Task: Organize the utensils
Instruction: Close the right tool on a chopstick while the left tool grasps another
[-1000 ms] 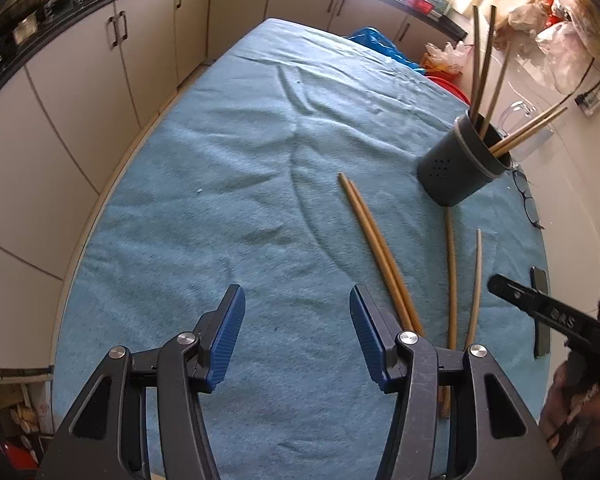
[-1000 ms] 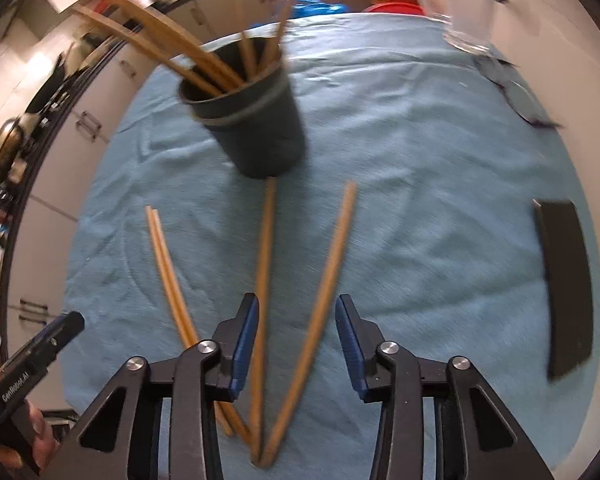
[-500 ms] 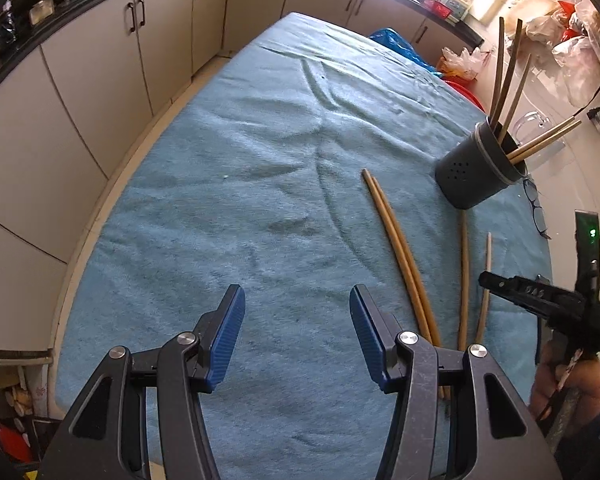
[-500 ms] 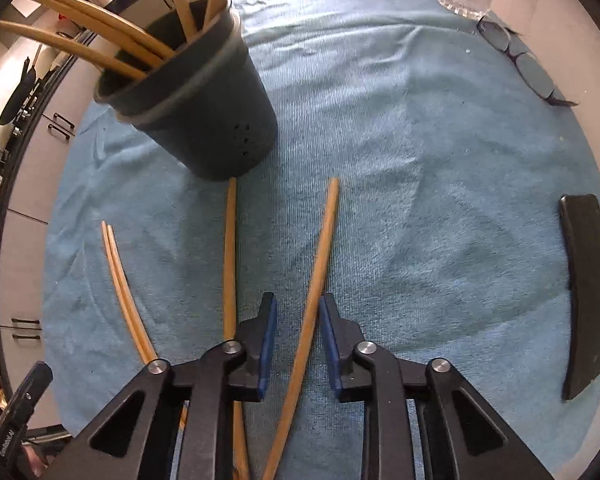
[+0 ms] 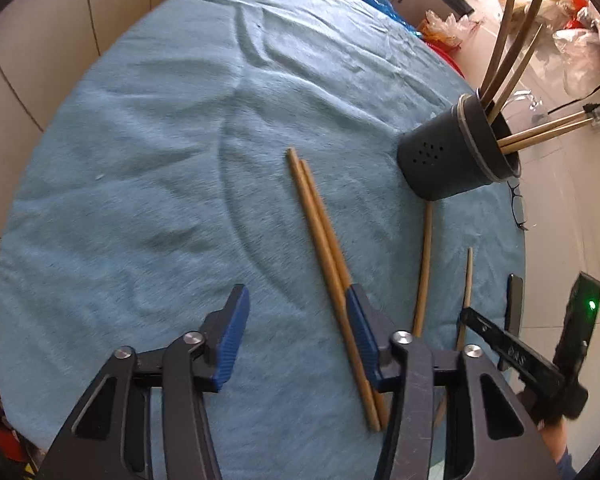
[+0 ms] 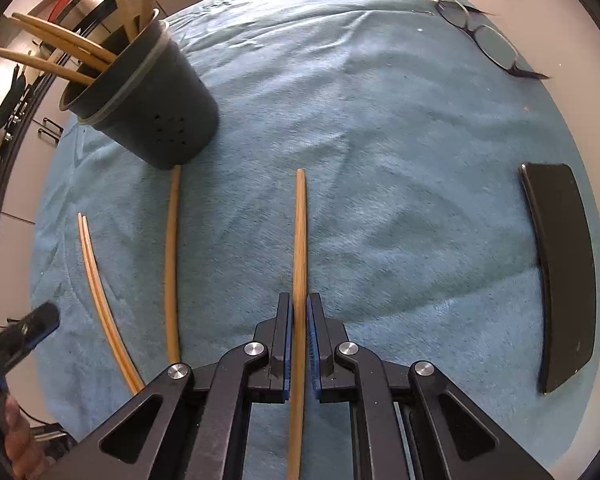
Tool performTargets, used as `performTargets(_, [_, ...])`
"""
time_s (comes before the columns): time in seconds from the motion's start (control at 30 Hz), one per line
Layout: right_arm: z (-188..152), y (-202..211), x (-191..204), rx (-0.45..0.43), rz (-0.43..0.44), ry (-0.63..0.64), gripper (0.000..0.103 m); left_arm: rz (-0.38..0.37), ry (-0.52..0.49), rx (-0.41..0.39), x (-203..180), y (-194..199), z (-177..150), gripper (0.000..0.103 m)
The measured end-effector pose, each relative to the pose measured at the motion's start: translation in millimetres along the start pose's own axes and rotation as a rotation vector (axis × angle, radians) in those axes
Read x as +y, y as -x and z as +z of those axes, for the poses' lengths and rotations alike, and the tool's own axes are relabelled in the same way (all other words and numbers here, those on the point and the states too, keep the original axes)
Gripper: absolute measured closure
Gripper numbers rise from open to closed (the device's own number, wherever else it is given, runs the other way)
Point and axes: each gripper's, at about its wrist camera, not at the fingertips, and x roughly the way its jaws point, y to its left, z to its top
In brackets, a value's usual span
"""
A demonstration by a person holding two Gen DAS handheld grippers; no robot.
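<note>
Between right claw (image 6: 299, 322) pads, chopstick (image 6: 300, 240), end cut off

Pale kitchen cabinets (image 5: 40, 32), tiled floor (image 5: 572, 208)

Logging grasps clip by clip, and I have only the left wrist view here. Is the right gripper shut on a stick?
Observer: Yes. The right gripper is shut on one stick, with a pad against each side.
Operator: Only one stick in there?
Observer: One. The next stick lies apart, to its left on the cloth.
Operator: Gripped near the tip?
Observer: No, well back from the far tip; the stick runs on beneath the gripper toward the camera.
</note>
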Motion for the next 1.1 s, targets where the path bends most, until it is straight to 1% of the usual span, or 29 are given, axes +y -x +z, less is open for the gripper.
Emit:
performTargets(0.07, [0,1,-4,-0.001,0.003,0.003,0.095,0.001,0.005,0.019,-4,-9,5,0.067])
performTargets(0.1, [2,0,-8,-0.001,0.006,0.005,0.095,0.011,0.009,0.033,-5,-14,7,0.071])
performTargets(0.17, [2,0,-10,0.0,0.013,0.008,0.095,0.029,0.02,0.052,-6,-21,10,0.081])
performTargets(0.37, [4,-3,-14,0.0,0.023,0.017,0.095,0.042,0.024,0.048,-9,-25,18,0.082])
performTargets(0.63, [7,-4,-21,0.0,0.019,0.022,0.095,0.123,-0.037,0.059,-23,-30,24,0.082])
performTargets(0.7, [7,-3,-21,0.001,0.02,0.022,0.095,0.132,-0.041,0.061,-23,-30,23,0.086])
performTargets(0.73, [7,-3,-22,0.002,0.02,0.022,0.095,0.146,-0.045,0.065,-22,-31,22,0.095])
performTargets(0.77, [7,-3,-22,0.003,0.021,0.023,0.095,0.154,-0.048,0.065,-20,-31,21,0.098])
performTargets(0.83, [5,-3,-21,0.006,0.026,0.019,0.095,0.096,-0.019,0.077,-13,-29,20,0.098])
performTargets(0.93, [5,-3,-25,0.006,0.035,0.013,0.095,-0.037,0.059,0.092,0,-26,21,0.098])
performTargets(0.97, [5,-3,-26,0.006,0.036,0.013,0.095,-0.063,0.08,0.09,1,-24,22,0.098])
performTargets(1.03, [6,-3,-28,0.006,0.036,0.011,0.095,-0.077,0.096,0.085,2,-22,24,0.097])
performTargets(1.1, [6,-3,-29,0.006,0.032,0.015,0.095,-0.061,0.095,0.09,1,-25,27,0.097])
